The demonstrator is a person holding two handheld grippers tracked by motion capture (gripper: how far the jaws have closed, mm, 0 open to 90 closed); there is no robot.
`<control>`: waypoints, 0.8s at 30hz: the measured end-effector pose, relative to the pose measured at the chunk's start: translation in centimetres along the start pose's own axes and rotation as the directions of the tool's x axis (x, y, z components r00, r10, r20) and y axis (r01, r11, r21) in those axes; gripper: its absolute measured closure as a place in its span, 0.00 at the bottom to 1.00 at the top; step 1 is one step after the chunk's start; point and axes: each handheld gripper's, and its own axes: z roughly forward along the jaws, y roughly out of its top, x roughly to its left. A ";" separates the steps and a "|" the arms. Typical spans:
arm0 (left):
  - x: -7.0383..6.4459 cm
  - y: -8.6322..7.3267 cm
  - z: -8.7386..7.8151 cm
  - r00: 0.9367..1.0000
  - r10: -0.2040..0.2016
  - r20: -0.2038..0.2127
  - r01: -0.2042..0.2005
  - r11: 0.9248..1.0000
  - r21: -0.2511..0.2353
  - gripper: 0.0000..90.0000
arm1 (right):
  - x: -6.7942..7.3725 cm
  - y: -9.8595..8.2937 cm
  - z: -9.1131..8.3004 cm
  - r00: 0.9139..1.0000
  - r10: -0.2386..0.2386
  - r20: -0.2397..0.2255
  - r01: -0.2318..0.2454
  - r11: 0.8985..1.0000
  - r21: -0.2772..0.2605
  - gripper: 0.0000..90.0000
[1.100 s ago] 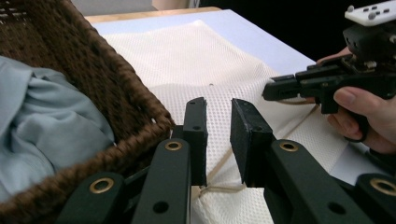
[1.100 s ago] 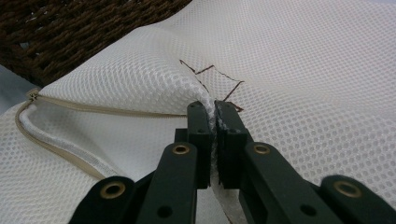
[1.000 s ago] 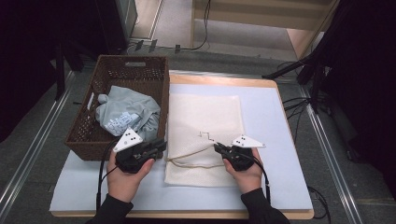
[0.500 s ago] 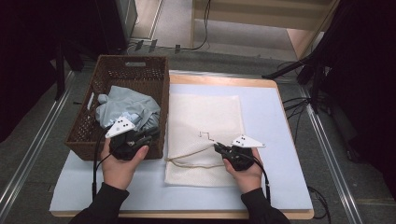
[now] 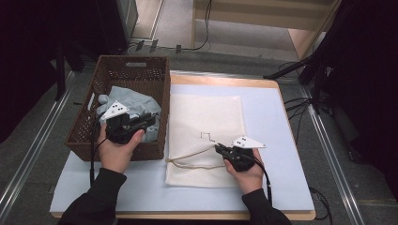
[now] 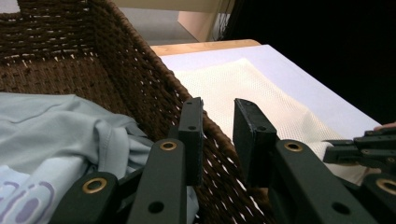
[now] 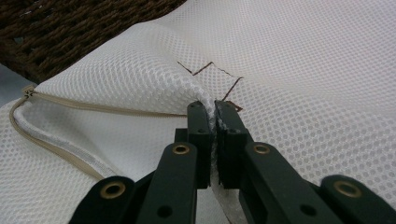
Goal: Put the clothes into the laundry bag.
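So the right claw (image 5: 219,149) is clamped tight on the top layer of the white mesh laundry bag (image 5: 206,117), pinching the fabric up right by the zipper (image 7: 93,109), which gapes open toward 9 o'clock. The bag lies flat on the counter (image 5: 277,122), its left edge just beside the wicker basket (image 5: 162,75). Over at 9 o'clock from the bag, the left claw (image 5: 151,119) hovers above the basket's right wall with its jaws a narrow gap apart, gripping nothing. Inside the basket there's a crumpled light blue shirt (image 5: 126,96), just below and at 9 o'clock of that claw.
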 end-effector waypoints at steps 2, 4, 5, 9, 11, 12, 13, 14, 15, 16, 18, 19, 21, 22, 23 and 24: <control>0.3 0.3 0.3 1.000 -0.010 0.002 0.010 1.000 0.012 0.80 | 0.0 0.0 0.0 1.000 0.001 0.001 -0.001 1.000 0.001 0.96; 0.4 0.4 0.4 1.000 -0.020 -0.001 0.020 1.000 0.018 0.79 | 0.0 0.0 0.0 1.000 0.000 0.000 0.000 1.000 0.001 0.96; 0.4 0.5 0.4 1.000 -0.024 0.002 0.024 1.000 0.018 0.78 | 0.0 0.0 0.0 1.000 0.000 0.001 0.000 1.000 0.002 0.96; 0.5 0.8 0.3 0.999 -0.038 0.004 0.038 0.999 0.007 0.78 | -0.1 -0.1 0.1 1.000 0.001 0.000 -0.001 1.000 0.004 0.96; 0.5 1.1 0.2 0.999 -0.038 0.002 0.038 0.999 0.006 0.77 | -0.1 -0.1 0.1 1.000 0.000 0.001 0.000 1.000 0.004 0.96; 0.6 1.2 0.2 0.999 -0.035 0.000 0.035 0.999 0.001 0.76 | -0.1 -0.1 0.1 1.000 -0.001 0.001 0.001 1.000 0.003 0.96; 0.7 1.5 0.1 1.000 -0.031 -0.004 0.031 0.999 -0.006 0.76 | -0.1 -0.1 0.1 1.000 -0.002 0.001 0.002 1.000 0.002 0.96; 0.8 1.7 0.1 0.999 -0.032 -0.010 0.031 0.999 -0.010 0.75 | -0.1 -0.1 0.1 1.000 -0.003 0.002 0.003 1.000 0.001 0.96; 1.0 1.9 0.1 0.999 -0.033 -0.013 0.033 0.999 -0.014 0.74 | -0.1 -0.1 0.1 1.000 -0.003 0.002 0.003 1.000 0.001 0.96; 1.2 2.2 0.1 0.999 -0.034 -0.016 0.034 0.999 -0.012 0.73 | -0.1 -0.1 0.1 1.000 -0.005 0.002 0.005 1.000 0.001 0.96; 1.7 2.6 0.3 0.999 -0.037 -0.019 0.037 0.999 -0.006 0.71 | -0.1 -0.1 0.1 1.000 -0.004 0.001 0.004 1.000 0.003 0.96; 1.9 2.8 0.4 0.999 -0.035 -0.020 0.035 0.999 -0.003 0.69 | -0.1 -0.1 0.1 1.000 -0.004 0.002 0.004 1.000 0.004 0.96; 2.3 3.1 0.7 0.999 -0.038 -0.025 0.038 0.999 0.005 0.65 | -0.1 -0.1 0.1 1.000 -0.006 0.001 0.006 1.000 0.005 0.96; 2.7 3.3 0.9 0.998 -0.055 -0.020 0.055 0.998 0.013 0.63 | -0.1 -0.1 0.1 1.000 -0.006 0.002 0.006 1.000 0.004 0.96; 3.0 3.4 1.1 0.997 -0.077 -0.007 0.078 0.997 0.021 0.62 | -0.1 -0.1 0.1 1.000 -0.007 0.002 0.007 1.000 0.006 0.96; 3.1 3.5 1.1 0.996 -0.091 0.000 0.091 0.996 0.025 0.60 | -0.1 -0.1 0.2 1.000 -0.007 0.002 0.007 1.000 0.008 0.96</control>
